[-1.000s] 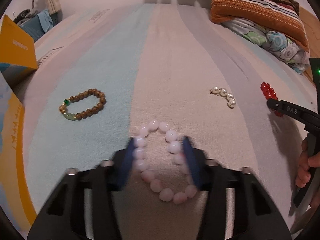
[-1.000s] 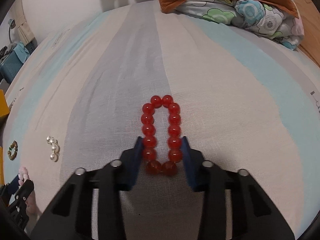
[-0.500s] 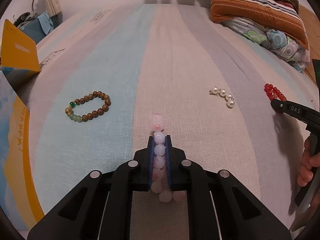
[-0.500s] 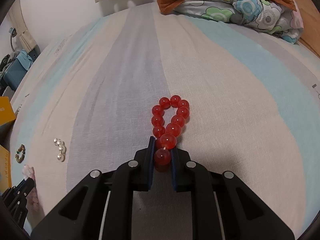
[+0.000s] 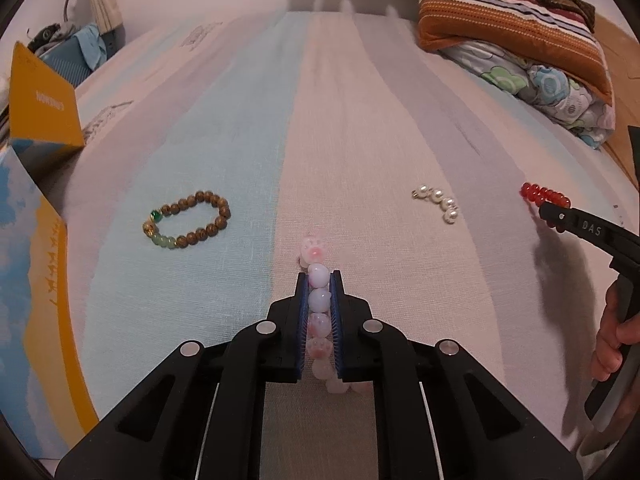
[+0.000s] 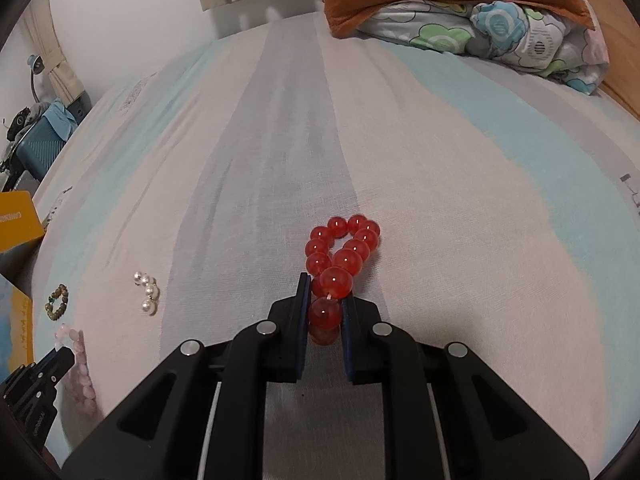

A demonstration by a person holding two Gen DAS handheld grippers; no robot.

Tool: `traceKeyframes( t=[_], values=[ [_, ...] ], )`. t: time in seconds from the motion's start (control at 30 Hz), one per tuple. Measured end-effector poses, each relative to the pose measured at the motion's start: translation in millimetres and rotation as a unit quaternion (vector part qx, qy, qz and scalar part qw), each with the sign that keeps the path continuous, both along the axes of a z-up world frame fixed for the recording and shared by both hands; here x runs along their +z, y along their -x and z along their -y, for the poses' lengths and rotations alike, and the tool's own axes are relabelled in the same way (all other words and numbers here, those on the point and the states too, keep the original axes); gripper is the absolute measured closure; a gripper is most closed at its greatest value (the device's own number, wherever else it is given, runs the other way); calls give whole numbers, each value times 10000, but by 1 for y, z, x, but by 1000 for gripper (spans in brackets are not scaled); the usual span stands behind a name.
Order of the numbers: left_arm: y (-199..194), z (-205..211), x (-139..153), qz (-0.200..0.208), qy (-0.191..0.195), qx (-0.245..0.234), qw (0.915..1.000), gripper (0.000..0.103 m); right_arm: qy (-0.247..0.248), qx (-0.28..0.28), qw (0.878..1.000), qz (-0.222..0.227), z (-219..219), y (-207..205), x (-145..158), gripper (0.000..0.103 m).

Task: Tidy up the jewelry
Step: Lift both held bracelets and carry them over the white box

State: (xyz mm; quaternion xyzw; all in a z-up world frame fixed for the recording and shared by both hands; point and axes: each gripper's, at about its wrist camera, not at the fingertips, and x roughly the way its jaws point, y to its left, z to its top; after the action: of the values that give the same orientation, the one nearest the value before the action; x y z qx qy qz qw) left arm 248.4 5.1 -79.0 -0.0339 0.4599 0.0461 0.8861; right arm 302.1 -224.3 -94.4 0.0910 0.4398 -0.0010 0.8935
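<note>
The pink-and-white round-bead bracelet (image 5: pixel 318 304) lies on the striped bedsheet (image 5: pixel 224 128), squeezed into a narrow double row between the blue-padded fingers (image 5: pixel 303 320) of the left gripper (image 5: pixel 319 280), which are closed tight on it; a few beads stick out past the tips and a few trail behind. The glossy red round-bead bracelet (image 6: pixel 340 256) lies further to the right on the same sheet, its near end pinched between the fingers (image 6: pixel 303 320) of the right gripper (image 6: pixel 326 292), closed on one bead, while the rest of the loop rests pear-shaped on the cloth ahead. Between the two bracelets lies a short string of white pearls (image 5: pixel 438 202), apart from both. To the left of the pink one lies a brown wooden-bead bracelet with green stones (image 5: pixel 188 220), near an orange-and-blue cardboard box (image 5: pixel 36 240) at the bed's edge. A hand (image 5: pixel 616 336) grips the right gripper's handle. At the far end are a striped orange pillow (image 5: pixel 512 28) and a floral quilt (image 5: pixel 560 92).
</note>
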Motion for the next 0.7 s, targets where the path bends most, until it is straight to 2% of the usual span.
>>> traceKeyframes(
  t=[0.37,0.7],
  values=[
    [15,9,35,134,14,-250,9996,94,1,92,9999,138,-1,18,34,90],
    [38,10,53,90,126,-324,9994,94,-6,127,9997,185,5,40,59,90]
  ],
)
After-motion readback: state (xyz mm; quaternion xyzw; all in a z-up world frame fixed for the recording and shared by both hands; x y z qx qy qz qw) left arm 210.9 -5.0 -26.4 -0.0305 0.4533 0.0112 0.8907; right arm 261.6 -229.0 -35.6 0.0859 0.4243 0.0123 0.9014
